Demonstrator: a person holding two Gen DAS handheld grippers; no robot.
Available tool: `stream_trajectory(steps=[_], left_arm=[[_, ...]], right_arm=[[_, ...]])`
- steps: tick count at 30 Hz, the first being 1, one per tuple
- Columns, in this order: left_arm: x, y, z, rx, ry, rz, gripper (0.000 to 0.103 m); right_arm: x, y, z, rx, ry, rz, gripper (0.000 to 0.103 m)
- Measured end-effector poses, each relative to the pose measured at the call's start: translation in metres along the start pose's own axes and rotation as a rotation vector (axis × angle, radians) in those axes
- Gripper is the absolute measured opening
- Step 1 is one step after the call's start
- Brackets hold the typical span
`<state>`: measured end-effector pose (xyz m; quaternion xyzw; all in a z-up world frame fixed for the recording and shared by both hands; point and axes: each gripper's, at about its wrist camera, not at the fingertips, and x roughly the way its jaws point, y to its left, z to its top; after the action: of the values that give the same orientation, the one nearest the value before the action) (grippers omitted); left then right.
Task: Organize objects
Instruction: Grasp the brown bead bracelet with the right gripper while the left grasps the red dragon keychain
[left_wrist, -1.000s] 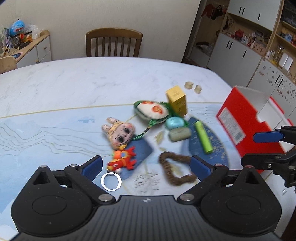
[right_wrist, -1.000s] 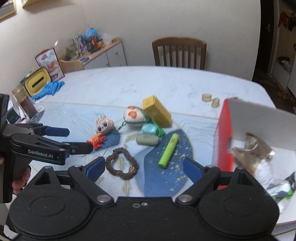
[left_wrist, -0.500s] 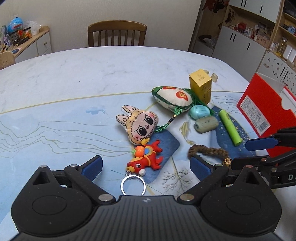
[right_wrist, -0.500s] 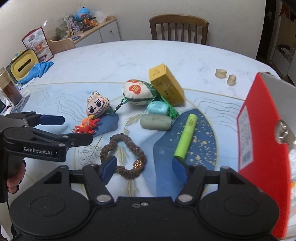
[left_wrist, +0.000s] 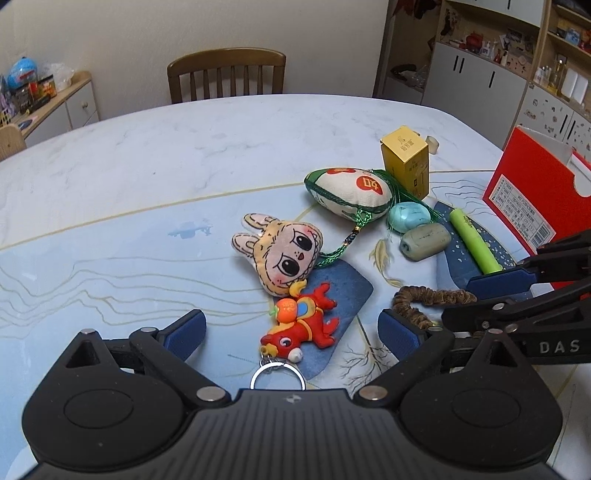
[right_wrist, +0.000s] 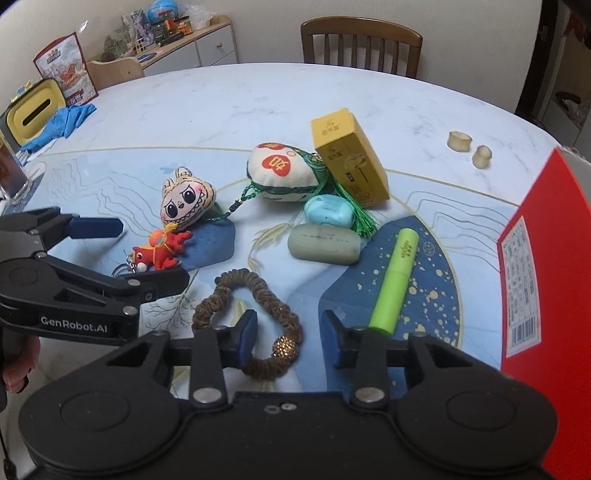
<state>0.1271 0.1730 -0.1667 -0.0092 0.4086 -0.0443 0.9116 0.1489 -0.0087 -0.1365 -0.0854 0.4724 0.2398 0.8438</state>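
— Two grippers over one table (left_wrist: 147, 155), that much I see. What is the surface like?

— White marble look at the far side, then a pale blue mat with thin gold lines and dark blue patches nearer the lens. A wooden chair (left_wrist: 226, 75) stands behind it at the top centre of the left view, a low sideboard (right_wrist: 192, 48) with clutter sits at the upper left of the right view, and white cabinets (left_wrist: 476, 85) fill the upper right of the left view.

— And the things to tidy?

— Clustered at mid-frame: a bunny-eared plush face (left_wrist: 282, 258), a red toy keychain (left_wrist: 301, 325) just below it with its ring at the bottom centre, an embroidered pouch (left_wrist: 349, 192), a yellow carton (right_wrist: 349, 158) touching the pouch, a turquoise stone (right_wrist: 328, 211), a grey-green stone (right_wrist: 324, 244), a green tube (right_wrist: 395, 282). A red box (right_wrist: 543, 258) stands at the right edge.

— The grippers?

— The left gripper (left_wrist: 291, 332) hangs low, spread wide, holding nothing, the keychain between its fingers. The right gripper (right_wrist: 290, 330) is lower, half open, its left pad inside the loop of the brown scrunchie (right_wrist: 247, 310), straddling the beaded stretch without pinching it.
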Motion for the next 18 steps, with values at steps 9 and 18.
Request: stream_trajectory(steps=[9,18], left_arm=[[0.003,-0.008,0.001,0.056,0.004,-0.016,0.075],[0.001,-0.015,0.003,0.094,0.019,0.001,0.05]], right_arm=[[0.008,0.013,0.003,-0.071,-0.013,-0.033,0.028],[0.008,0.023,0.002,-0.136,-0.02,-0.052,0.012]])
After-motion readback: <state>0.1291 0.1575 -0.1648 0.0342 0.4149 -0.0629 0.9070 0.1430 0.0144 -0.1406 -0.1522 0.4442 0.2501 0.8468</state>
